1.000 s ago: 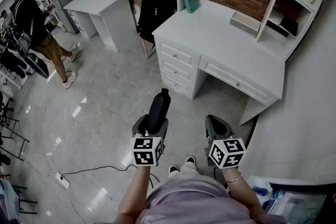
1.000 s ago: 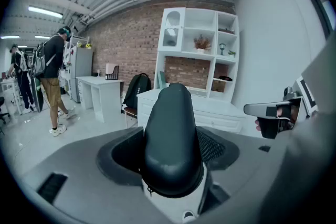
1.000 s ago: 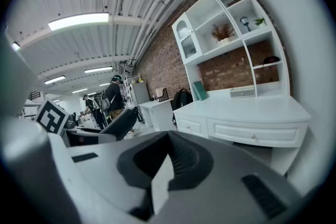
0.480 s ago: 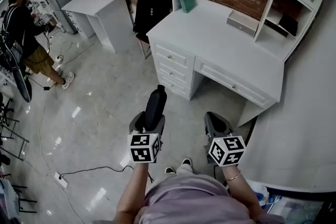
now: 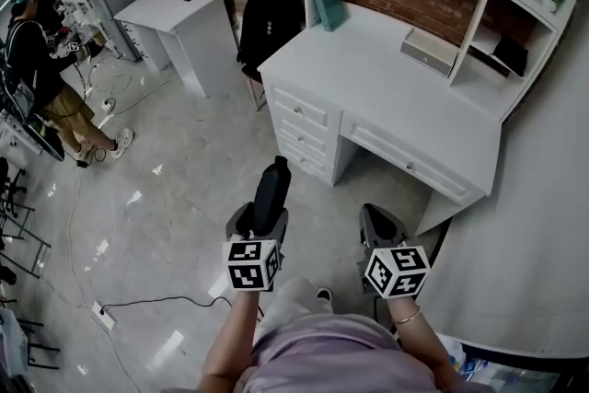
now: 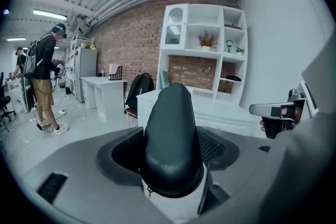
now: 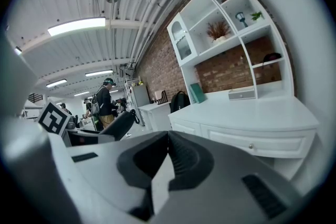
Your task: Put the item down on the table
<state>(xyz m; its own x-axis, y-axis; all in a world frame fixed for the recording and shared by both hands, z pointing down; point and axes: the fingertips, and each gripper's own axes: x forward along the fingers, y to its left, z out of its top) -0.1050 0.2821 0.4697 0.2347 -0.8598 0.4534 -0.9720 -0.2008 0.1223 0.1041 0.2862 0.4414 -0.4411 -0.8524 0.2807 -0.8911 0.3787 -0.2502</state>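
One dark zipped case (image 5: 272, 187) sticks up from the left gripper (image 5: 261, 222), jaws wide on its bottom end, over the floor. Right gripper (image 5: 381, 233) is closed, empty. Case looks light, smooth.

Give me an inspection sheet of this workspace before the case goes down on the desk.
Surface: white desk, middle of its top bare.
Job's things: dark zipped case, above the floor, short of the desk.
Clutter: green book and grey box at the back of the desk.
Tools: left tool shut on the case; right tool shut, empty.
Cables: black cable and power strip on the floor.
Surroundings: backpack, small desk, person standing at left.
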